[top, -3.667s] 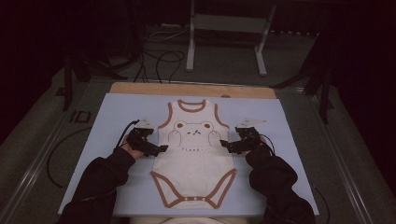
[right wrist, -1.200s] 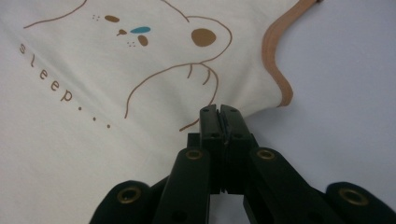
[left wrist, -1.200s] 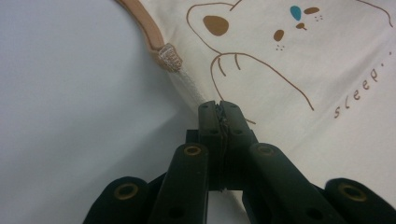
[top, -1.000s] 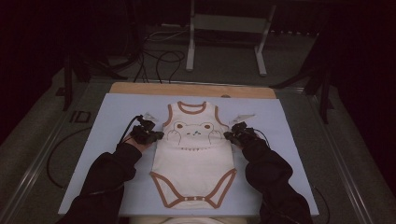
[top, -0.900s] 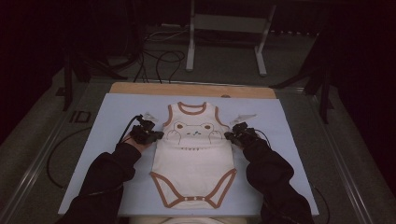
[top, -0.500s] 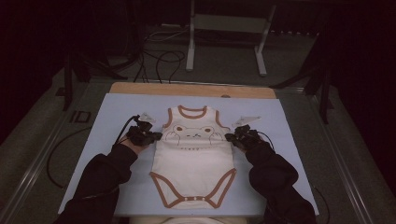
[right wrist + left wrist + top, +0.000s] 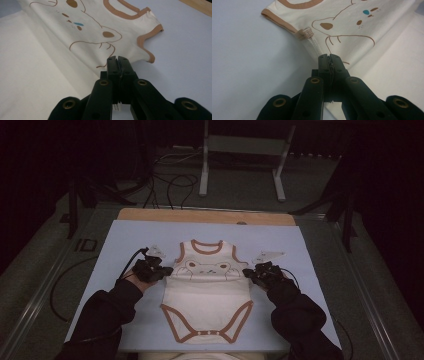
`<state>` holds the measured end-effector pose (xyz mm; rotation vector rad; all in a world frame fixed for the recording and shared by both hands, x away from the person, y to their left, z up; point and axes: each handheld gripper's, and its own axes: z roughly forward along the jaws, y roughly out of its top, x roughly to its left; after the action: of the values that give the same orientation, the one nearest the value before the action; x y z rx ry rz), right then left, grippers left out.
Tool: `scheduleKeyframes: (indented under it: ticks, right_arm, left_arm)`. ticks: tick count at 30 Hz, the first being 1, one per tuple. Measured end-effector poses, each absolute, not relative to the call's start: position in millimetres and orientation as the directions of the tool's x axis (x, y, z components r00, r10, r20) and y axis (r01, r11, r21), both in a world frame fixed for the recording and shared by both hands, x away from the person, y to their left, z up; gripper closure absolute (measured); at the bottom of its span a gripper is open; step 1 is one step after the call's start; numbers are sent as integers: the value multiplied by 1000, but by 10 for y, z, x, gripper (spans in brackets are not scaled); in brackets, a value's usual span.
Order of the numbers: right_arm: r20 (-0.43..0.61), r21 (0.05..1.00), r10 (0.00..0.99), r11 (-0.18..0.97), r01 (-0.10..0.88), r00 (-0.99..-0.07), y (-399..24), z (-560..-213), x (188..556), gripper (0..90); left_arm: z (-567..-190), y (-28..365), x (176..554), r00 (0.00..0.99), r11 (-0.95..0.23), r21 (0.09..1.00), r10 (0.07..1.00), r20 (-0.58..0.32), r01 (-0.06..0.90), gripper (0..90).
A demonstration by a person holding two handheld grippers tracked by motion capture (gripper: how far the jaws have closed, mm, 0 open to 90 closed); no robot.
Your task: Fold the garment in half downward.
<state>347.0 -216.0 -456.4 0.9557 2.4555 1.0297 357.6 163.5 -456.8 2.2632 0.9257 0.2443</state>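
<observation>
Two tools work here, one per hand. The left tool [image 7: 161, 270] is clenched on the side seam of the single baby bodysuit [image 7: 207, 295], just under its armhole; the left gripper view shows fabric pinched between its two black jaws. The right tool [image 7: 250, 272] is clamped on the opposite side seam in the same way. The bodysuit lies front up in the middle of the pale blue surface [image 7: 120, 245], its upper part lifted into a fold across the one printed bear face [image 7: 205, 267]. Three snaps [image 7: 207, 333] dot the crotch band.
</observation>
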Motion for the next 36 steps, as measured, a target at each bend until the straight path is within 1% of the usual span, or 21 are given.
scheduleKeyframes:
  ticks: [12,19,27,36]
  right_arm:
    - [-24,730,654,528,433,-756,-2156,-4503,3178,898]
    - [-11,726,635,536,430,-772,-2162,-4538,2984,898]
    - [7,725,630,532,438,-776,-2203,-4565,2824,898]
    - [4,715,610,552,428,-793,-2206,-4570,2633,898]
  left_arm:
    - [-4514,1685,3315,747,-526,663,660,-77,533,900]
    - [-4539,1710,3181,758,-533,663,647,-81,526,900]
    - [-4486,1699,2942,776,-544,671,626,-74,503,900]
    - [-4526,1709,2723,787,-551,669,612,-82,498,900]
